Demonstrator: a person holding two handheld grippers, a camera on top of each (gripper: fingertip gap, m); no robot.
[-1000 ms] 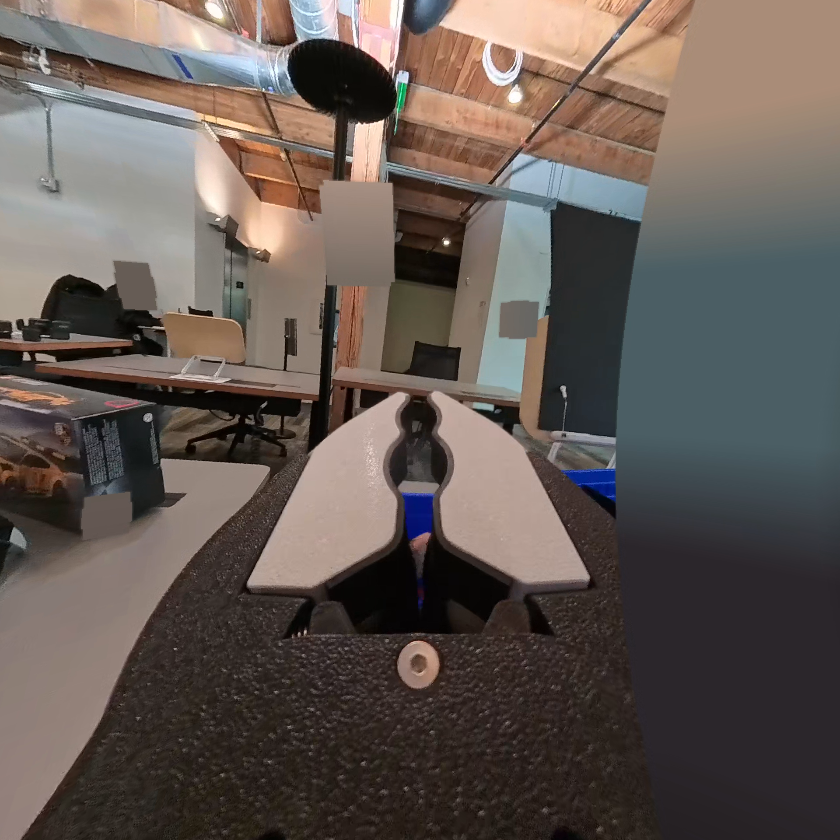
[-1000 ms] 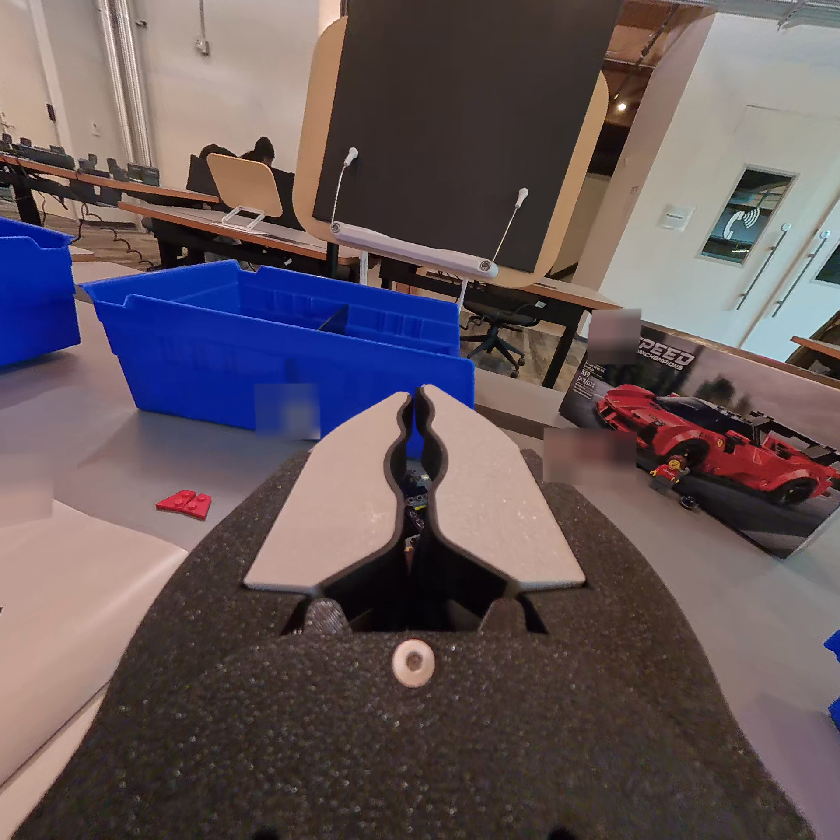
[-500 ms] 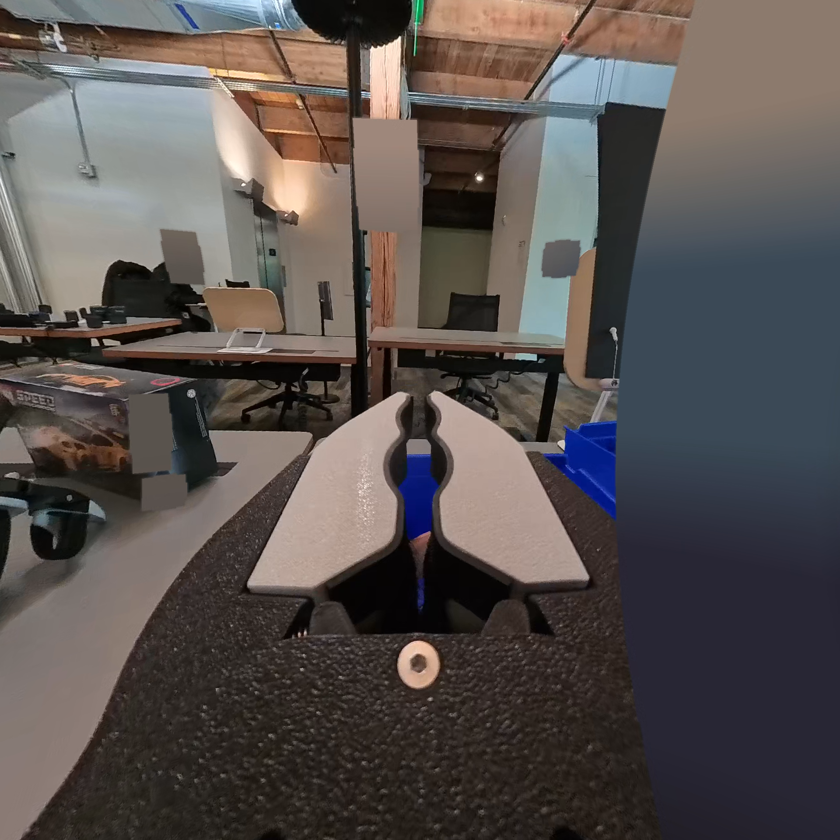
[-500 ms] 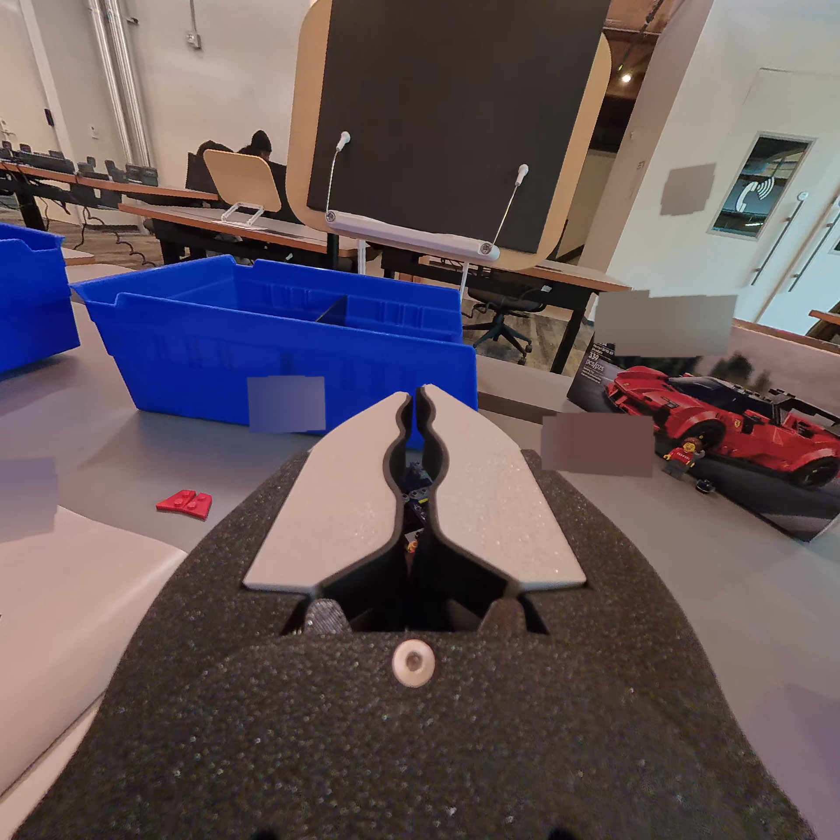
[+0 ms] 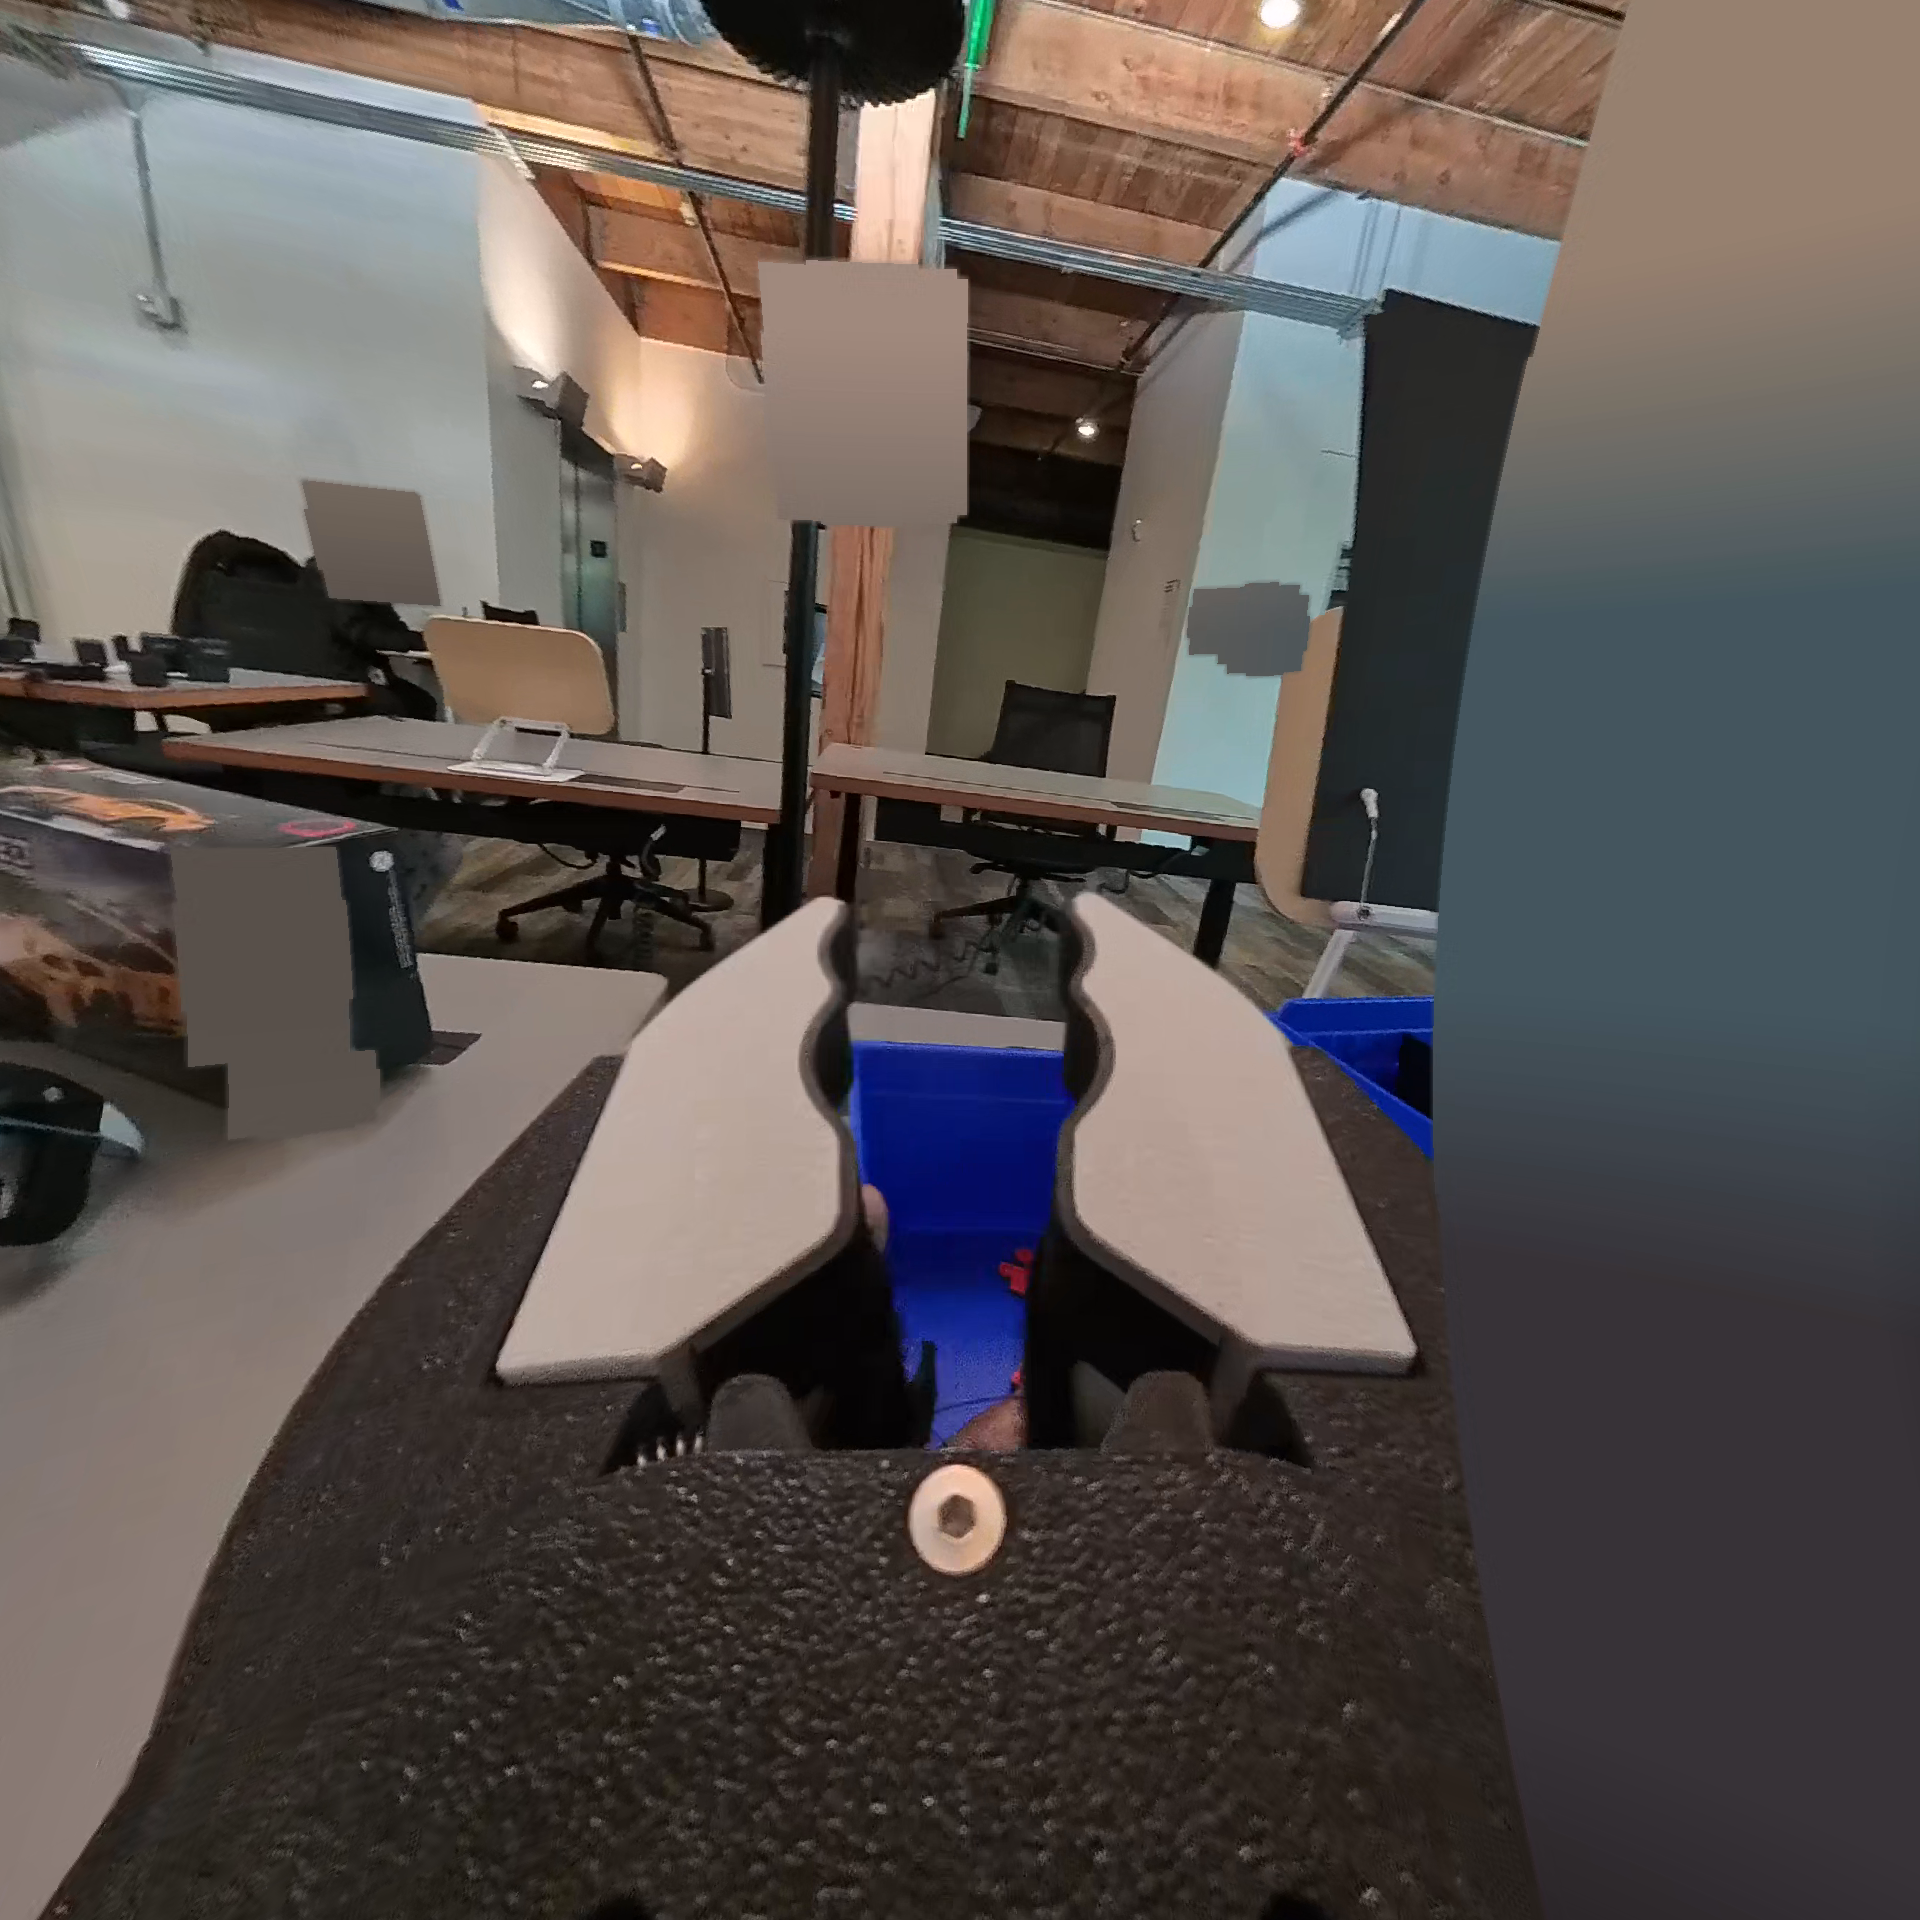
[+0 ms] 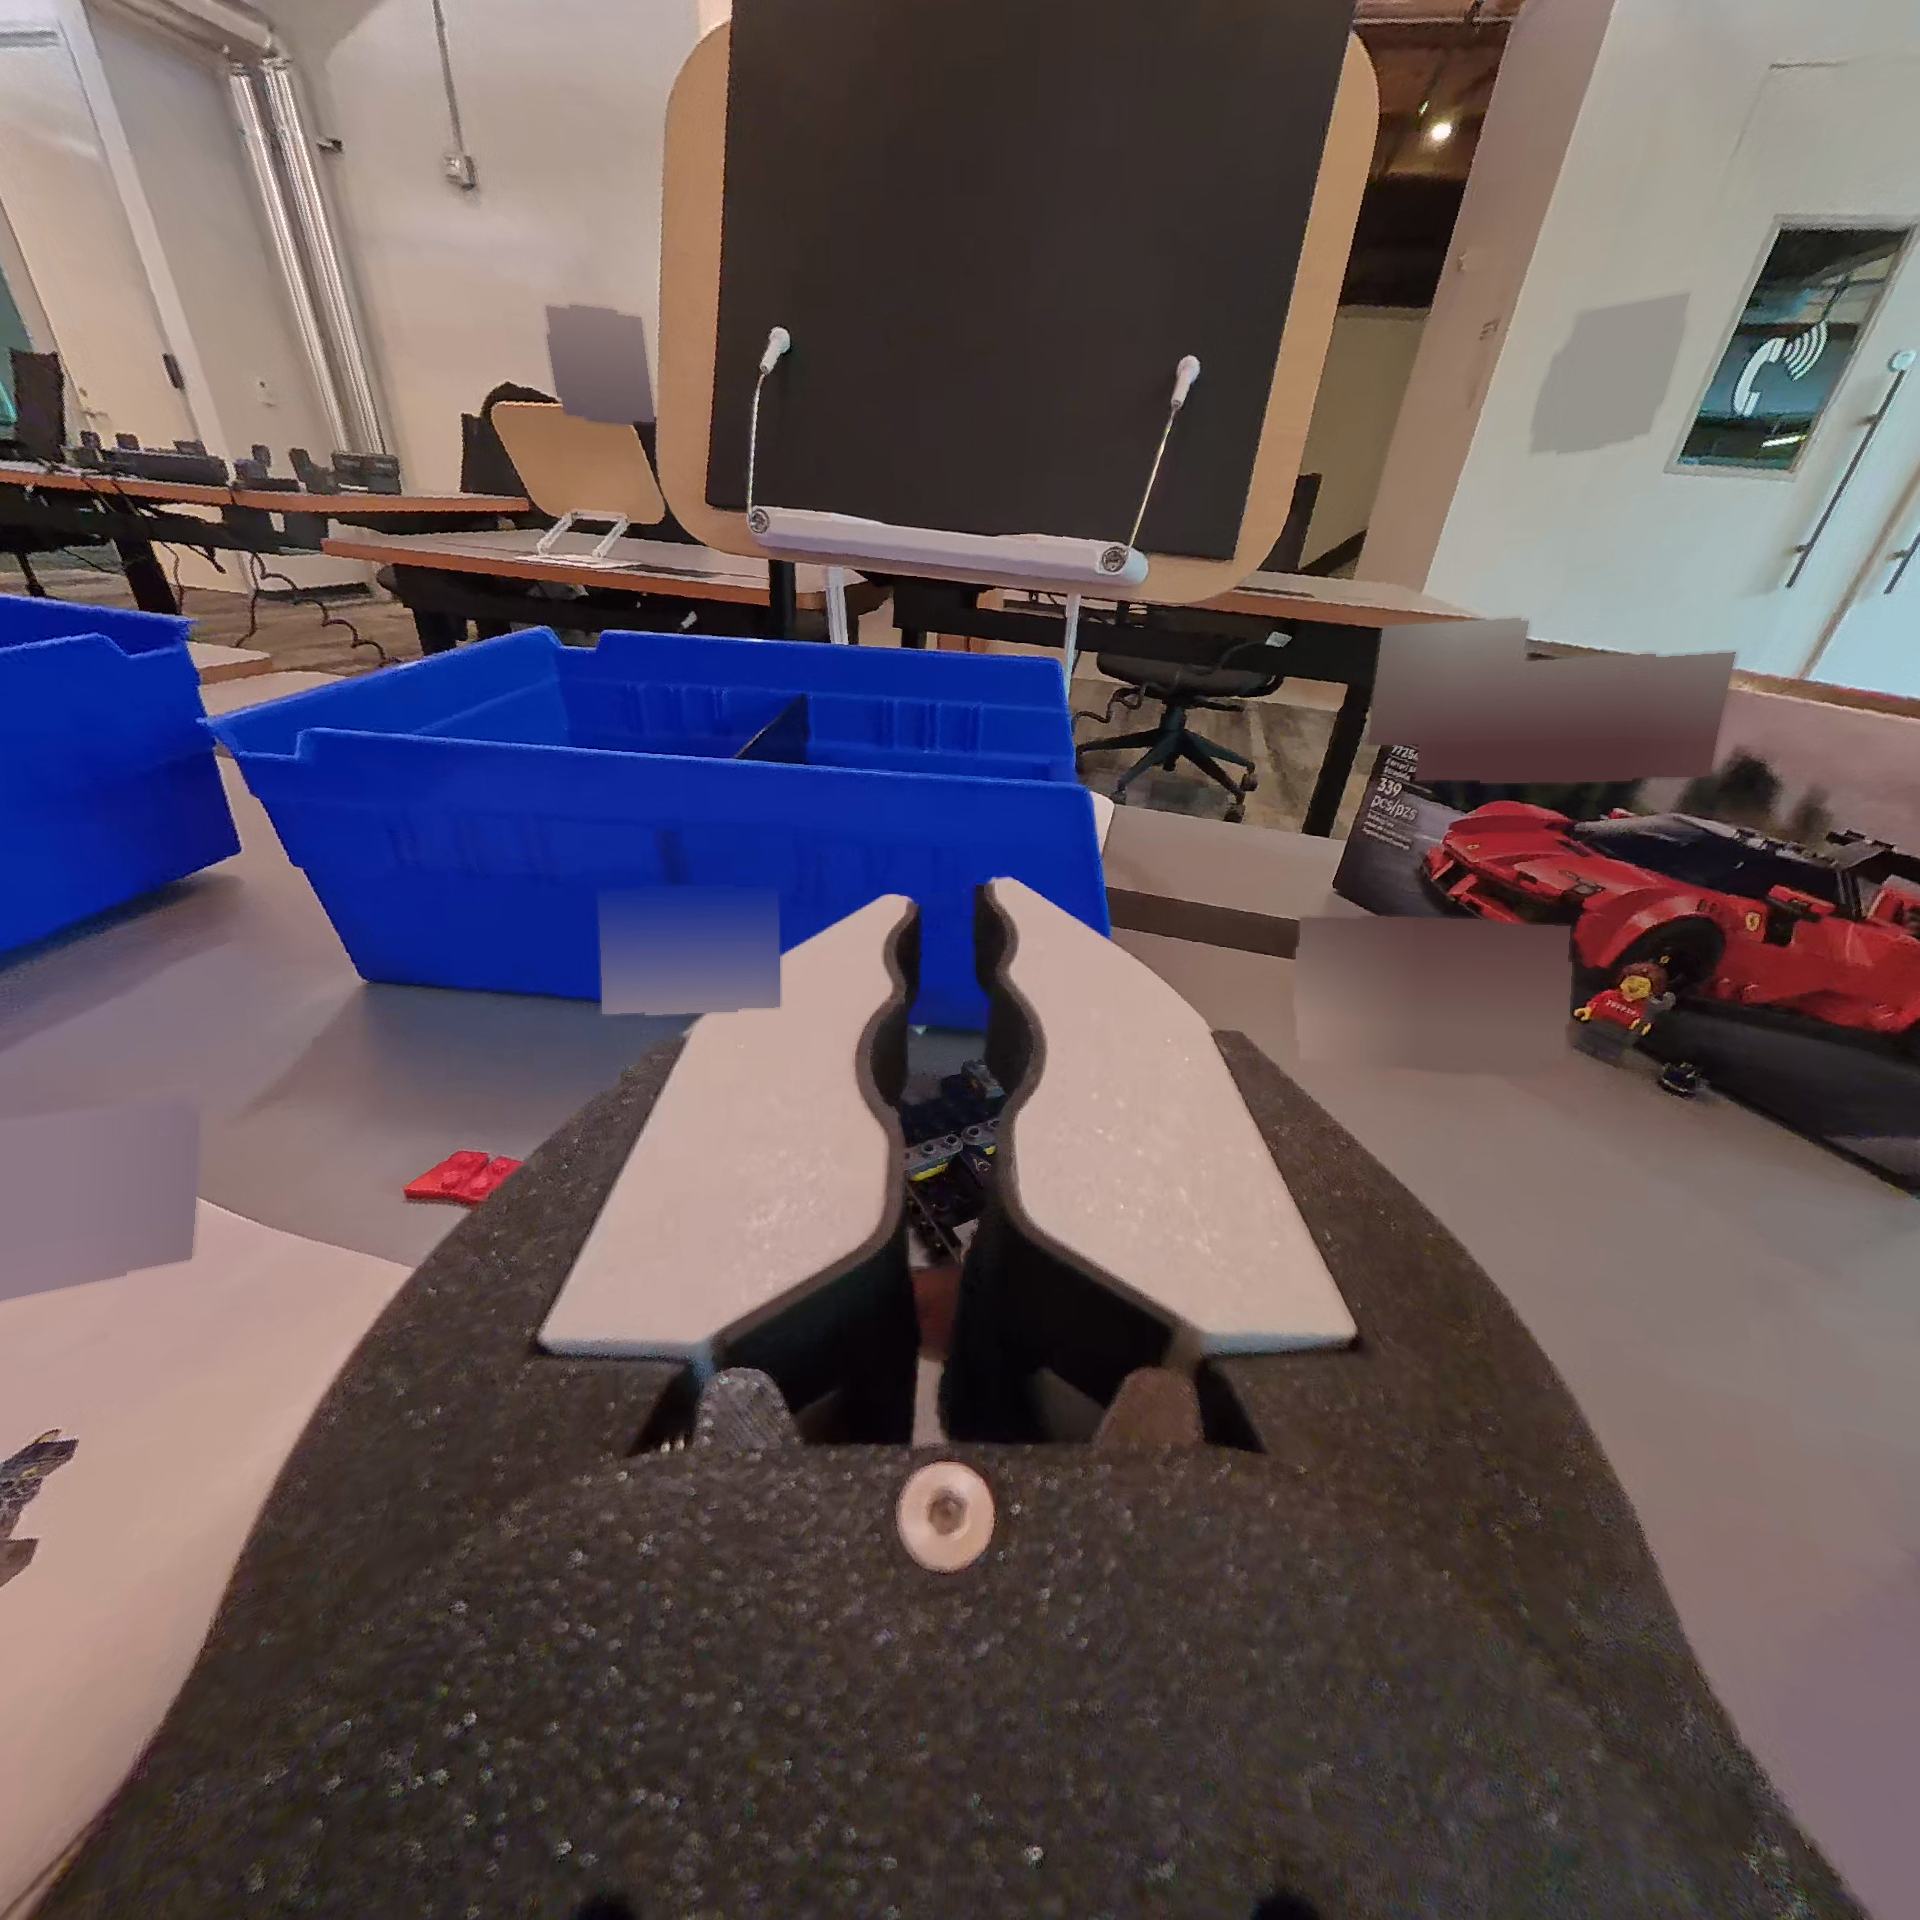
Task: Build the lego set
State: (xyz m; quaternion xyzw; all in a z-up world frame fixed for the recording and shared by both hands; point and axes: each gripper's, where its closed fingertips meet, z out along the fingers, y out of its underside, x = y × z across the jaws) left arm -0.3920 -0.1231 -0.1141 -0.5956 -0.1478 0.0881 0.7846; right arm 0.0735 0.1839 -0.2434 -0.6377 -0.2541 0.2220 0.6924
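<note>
The left gripper [image 5: 956, 935] has spread its fingers wide over a blue bin [image 5: 956, 1101] on the grey office table [image 5: 208, 1351].

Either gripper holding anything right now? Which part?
Left gripper is open over the blue bin, holding nothing. Right gripper is nearly shut; dark lego assembly shows through the gap, grip unclear.

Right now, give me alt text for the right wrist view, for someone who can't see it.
The right claw, nearly closed, points over a dark lego assembly toward a blue bin on a grey table. A small red plate lies left; a car-set box stands right.
</note>
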